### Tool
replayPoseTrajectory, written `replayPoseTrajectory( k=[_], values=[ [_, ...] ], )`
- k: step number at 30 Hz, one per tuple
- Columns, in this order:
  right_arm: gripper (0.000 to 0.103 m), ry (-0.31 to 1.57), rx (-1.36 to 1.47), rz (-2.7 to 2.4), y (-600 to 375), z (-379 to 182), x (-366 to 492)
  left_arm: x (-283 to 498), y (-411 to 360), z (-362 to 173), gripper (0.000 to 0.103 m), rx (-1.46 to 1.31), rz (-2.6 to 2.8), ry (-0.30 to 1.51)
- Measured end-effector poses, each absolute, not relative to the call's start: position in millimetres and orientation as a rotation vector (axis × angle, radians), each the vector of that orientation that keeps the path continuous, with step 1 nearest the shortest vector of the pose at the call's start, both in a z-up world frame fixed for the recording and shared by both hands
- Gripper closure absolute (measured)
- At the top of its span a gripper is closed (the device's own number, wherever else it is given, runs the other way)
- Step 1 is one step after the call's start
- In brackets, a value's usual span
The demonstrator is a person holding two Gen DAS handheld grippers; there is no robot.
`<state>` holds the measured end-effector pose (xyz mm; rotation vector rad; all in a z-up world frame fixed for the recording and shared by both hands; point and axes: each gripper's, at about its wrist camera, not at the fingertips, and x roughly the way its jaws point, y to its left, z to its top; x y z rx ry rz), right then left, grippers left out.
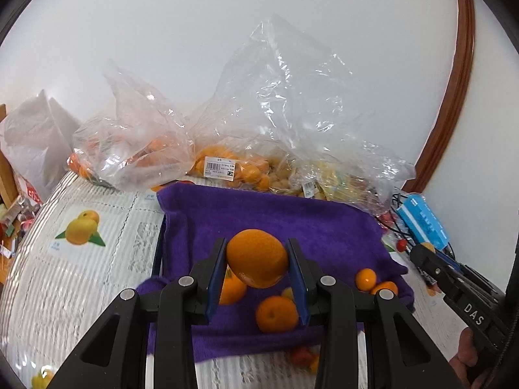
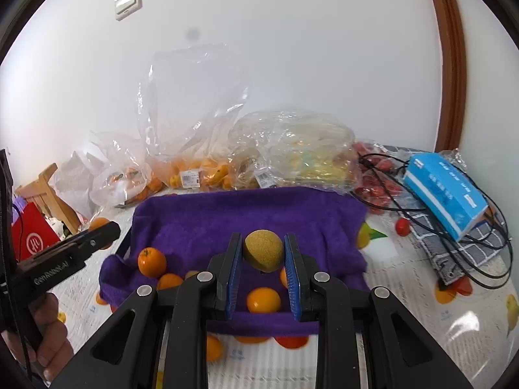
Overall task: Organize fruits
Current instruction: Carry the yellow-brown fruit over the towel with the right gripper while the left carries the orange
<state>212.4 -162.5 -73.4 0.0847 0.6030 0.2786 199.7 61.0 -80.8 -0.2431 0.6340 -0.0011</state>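
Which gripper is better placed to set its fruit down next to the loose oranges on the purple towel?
Left, probably. The left gripper holds an orange directly above loose oranges on the purple towel. The right gripper holds a yellowish-brown fruit of a different kind.

Fruit-printed table cover (image 2: 405, 278) carried a purple towel (image 2: 227, 220), clear fruit bags (image 2: 194, 168), a blue tissue box (image 2: 444, 188), a checked cloth (image 2: 454, 256).
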Motion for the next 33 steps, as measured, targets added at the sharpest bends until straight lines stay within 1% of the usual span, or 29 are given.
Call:
replayPoseTrajectory(
  k=[6,11,14,22,33],
  values=[
    [0.078,0.597,0.093,0.293,-155.4,-74.1,230.8,215.9,60.9,-96.7,0.069,-0.231,0.004,0.65],
    [0.078,0.627,0.129,0.302,-161.5,-93.3,241.9,215.4,57.9,-112.2,0.069,-0.207,-0.005,0.667],
    [0.078,0.662,0.141,0.291,-165.5,-102.5,248.9,217.8,59.6,-115.5,0.069,-0.226,-0.023,0.674],
    [0.078,0.627,0.131,0.25,-178.5,-102.7,247.8,223.3,64.9,-123.9,0.069,-0.254,-0.026,0.686],
    [0.078,0.643,0.14,0.242,-182.1,-107.8,251.4,221.7,68.1,-123.8,0.069,-0.263,-0.027,0.674]
  ],
)
